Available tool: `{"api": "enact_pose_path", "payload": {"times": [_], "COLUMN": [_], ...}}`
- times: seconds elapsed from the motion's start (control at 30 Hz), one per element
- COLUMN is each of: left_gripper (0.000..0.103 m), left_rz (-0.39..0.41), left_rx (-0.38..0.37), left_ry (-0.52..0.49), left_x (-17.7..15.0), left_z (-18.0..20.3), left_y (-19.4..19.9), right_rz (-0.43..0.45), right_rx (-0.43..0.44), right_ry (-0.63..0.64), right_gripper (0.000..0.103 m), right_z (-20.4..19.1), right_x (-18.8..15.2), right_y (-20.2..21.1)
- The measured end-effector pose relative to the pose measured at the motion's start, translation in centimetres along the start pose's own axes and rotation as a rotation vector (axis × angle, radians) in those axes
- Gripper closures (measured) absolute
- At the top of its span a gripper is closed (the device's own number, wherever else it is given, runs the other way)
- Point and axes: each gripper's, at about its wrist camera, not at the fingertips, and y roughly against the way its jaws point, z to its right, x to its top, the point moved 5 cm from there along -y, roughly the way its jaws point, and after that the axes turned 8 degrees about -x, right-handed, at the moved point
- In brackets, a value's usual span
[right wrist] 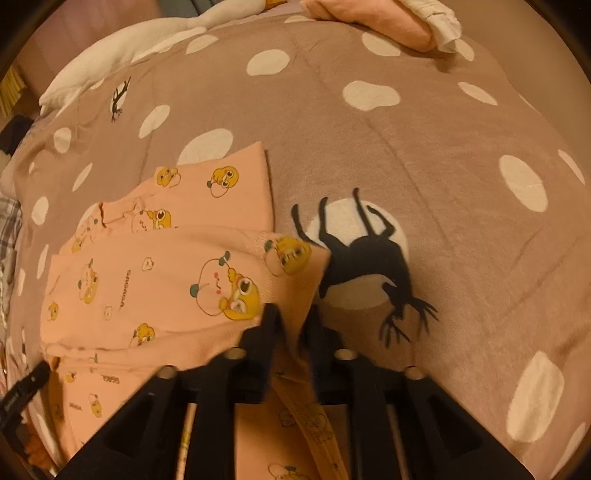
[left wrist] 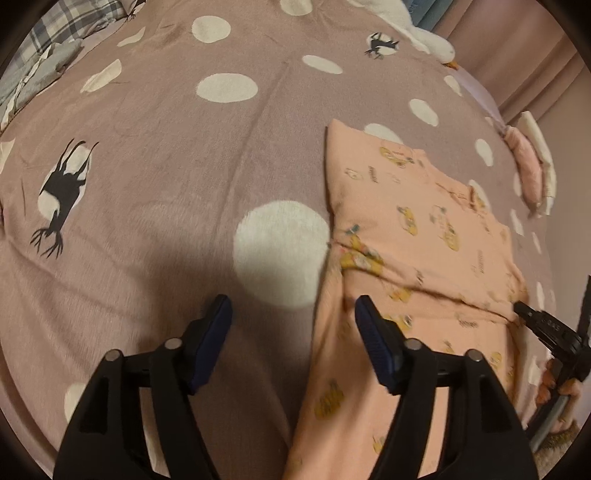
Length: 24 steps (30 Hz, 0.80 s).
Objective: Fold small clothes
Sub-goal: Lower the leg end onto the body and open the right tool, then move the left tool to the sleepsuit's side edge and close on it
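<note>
The left tool gapes empty over the bedspread; the right tool stands narrowly apart around the pink garment's edge.

A mauve fleece blanket with white spots and black deer silhouettes covers the surface. A plaid fabric lies at the blanket's far left corner. A white plush goose rests along the blanket's far edge, right of centre.
</note>
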Motion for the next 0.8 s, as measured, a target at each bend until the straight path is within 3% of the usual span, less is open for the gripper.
{"api": "enact_pose_path", "payload": {"times": [0.03, 0.13, 0.2, 0.27, 0.37, 0.5, 0.67, 0.8], "left_gripper": [0.031, 0.02, 0.013, 0.009, 0.006, 0.006, 0.008, 0.015], "left_rz": [0.011, 0.045, 0.061, 0.078, 0.07, 0.027, -0.007, -0.05], "left_rx": [-0.007, -0.036, -0.069, -0.11, -0.167, -0.209, -0.186, -0.225], "left_ry": [-0.014, -0.061, -0.079, -0.088, -0.111, -0.118, -0.126, -0.106], "left_x": [-0.3, -1.2, -1.7, -2.6, -4.2, -6.7, -9.7, -11.8], "left_z": [0.3, 1.3, 1.9, 2.4, 3.0, 3.0, 2.2, 1.8], "left_y": [0.8, 3.4, 5.0, 6.7, 8.2, 8.7, 8.1, 7.6], "right_rz": [0.018, 0.079, 0.13, 0.19, 0.263, 0.285, 0.22, 0.162], "right_rx": [-0.003, 0.032, 0.061, 0.081, 0.102, 0.131, 0.1, 0.113], "right_ry": [-0.004, 0.0, 0.013, 0.029, 0.06, 0.06, 0.042, 0.026], "right_gripper": [0.052, 0.048, 0.039, 0.023, 0.02, 0.02, 0.02, 0.02], "right_z": [0.3, 0.9, 1.4, 2.0, 2.9, 4.3, 5.7, 6.5], "right_x": [-0.1, -0.3, -0.6, -1.1, -2.7, -5.0, -9.2, -12.2], "right_y": [0.6, 3.4, 5.9, 8.5, 12.1, 14.0, 12.5, 11.1]}}
